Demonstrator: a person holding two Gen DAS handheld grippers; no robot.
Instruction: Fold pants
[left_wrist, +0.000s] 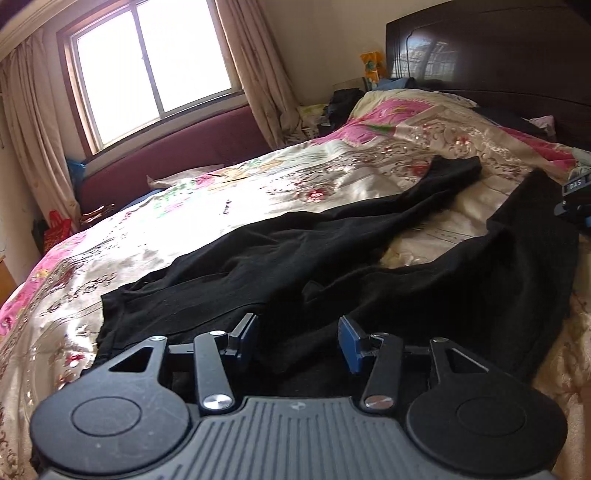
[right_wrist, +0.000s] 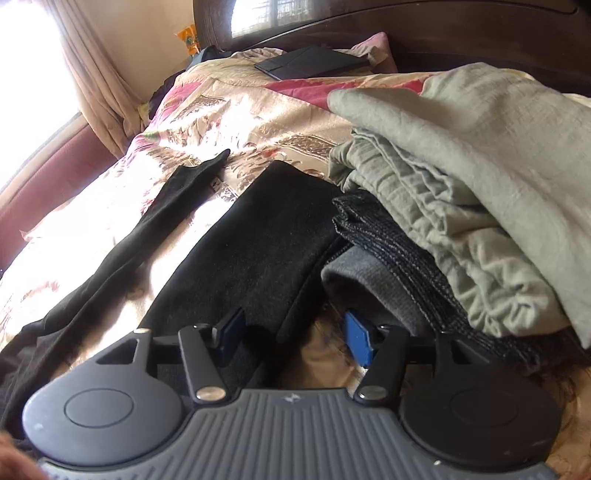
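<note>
Black pants (left_wrist: 332, 266) lie spread on the floral bedspread (left_wrist: 184, 221), waist near me, two legs splayed toward the headboard. My left gripper (left_wrist: 301, 341) is open, just above the waist end, holding nothing. In the right wrist view the pants (right_wrist: 258, 240) show both legs; the wider right leg runs under my right gripper (right_wrist: 295, 338), which is open over that leg's near edge and the bedspread (right_wrist: 221, 110). The right gripper's body shows at the far right edge of the left wrist view (left_wrist: 576, 206).
A pile of folded clothes, grey-green (right_wrist: 480, 166) on top of dark knit (right_wrist: 399, 251) and grey (right_wrist: 369, 284) items, lies right of the pants. A dark flat case (right_wrist: 306, 62) rests near the headboard (left_wrist: 498, 48). A window (left_wrist: 155, 62) and curtains are at the far left.
</note>
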